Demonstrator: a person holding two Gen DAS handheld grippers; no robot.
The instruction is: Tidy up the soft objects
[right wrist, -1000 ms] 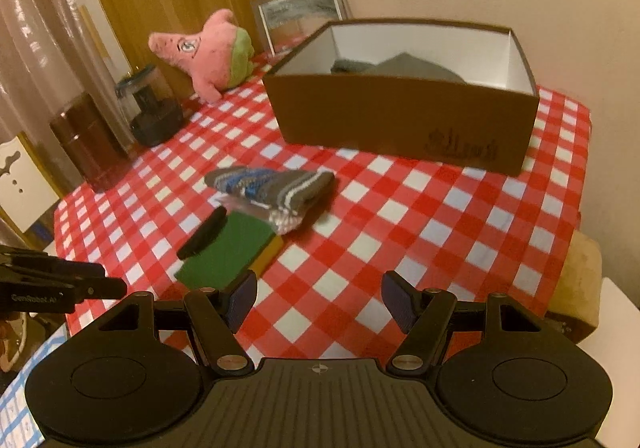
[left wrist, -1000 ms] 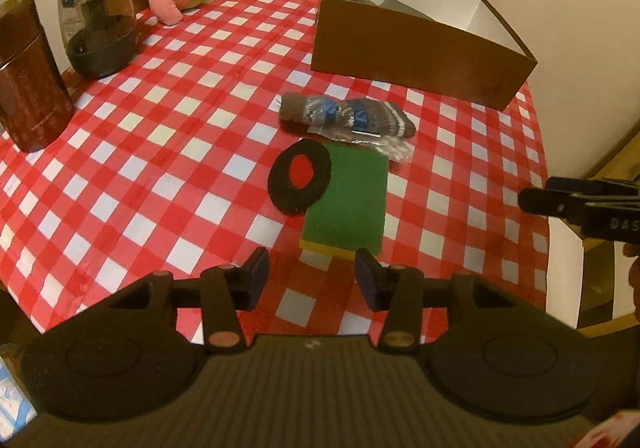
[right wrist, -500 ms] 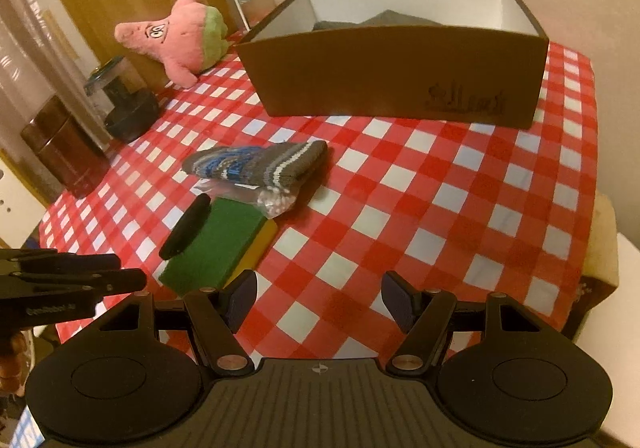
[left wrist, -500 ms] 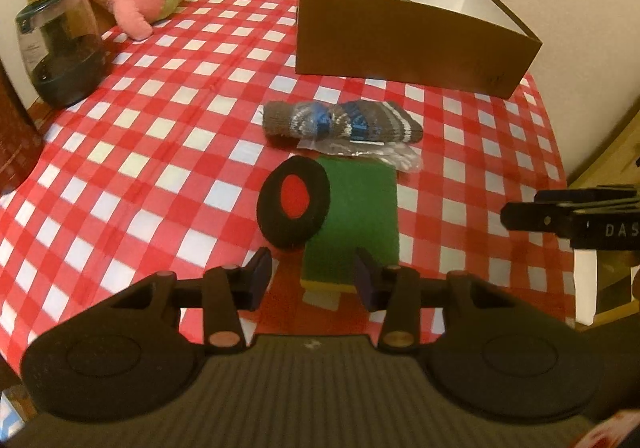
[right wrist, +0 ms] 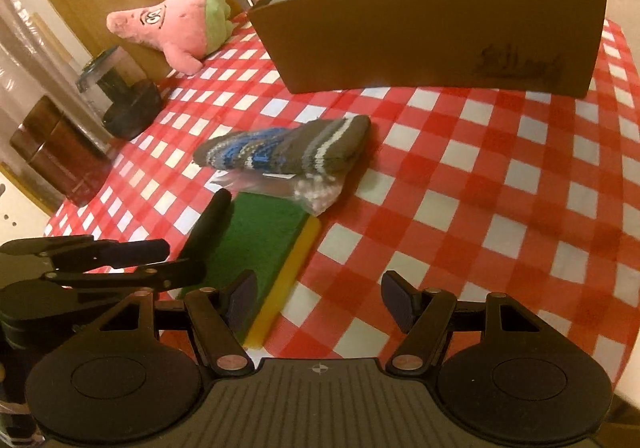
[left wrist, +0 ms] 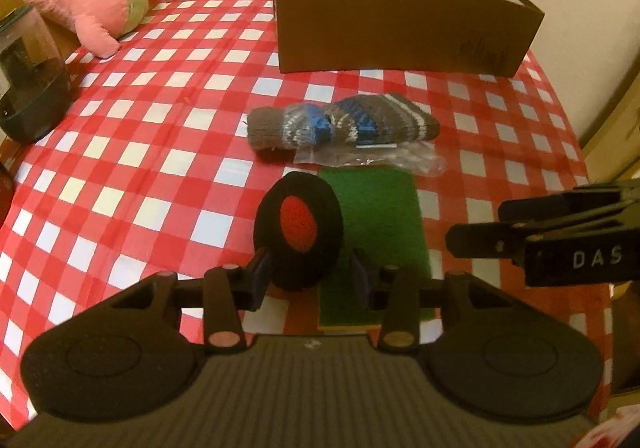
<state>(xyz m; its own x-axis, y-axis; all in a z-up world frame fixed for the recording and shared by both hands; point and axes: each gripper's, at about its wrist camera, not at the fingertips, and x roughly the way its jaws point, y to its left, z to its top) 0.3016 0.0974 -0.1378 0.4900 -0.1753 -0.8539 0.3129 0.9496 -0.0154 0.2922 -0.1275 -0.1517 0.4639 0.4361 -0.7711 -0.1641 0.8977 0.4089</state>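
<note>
Left gripper (left wrist: 308, 280) closing around the black ring (left wrist: 298, 236), which leans half on the sponge (left wrist: 376, 224) near the table's (left wrist: 120, 168) front edge, pads not yet pressing. Right gripper (right wrist: 318, 302) spread, empty. Risk: that soft ring could fold or drag the sponge along.

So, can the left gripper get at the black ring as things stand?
Probably yes. The left gripper is closing with the black ring between its fingers, not yet pinched. Nothing blocks it; the ring leans partly on the green sponge.
</note>
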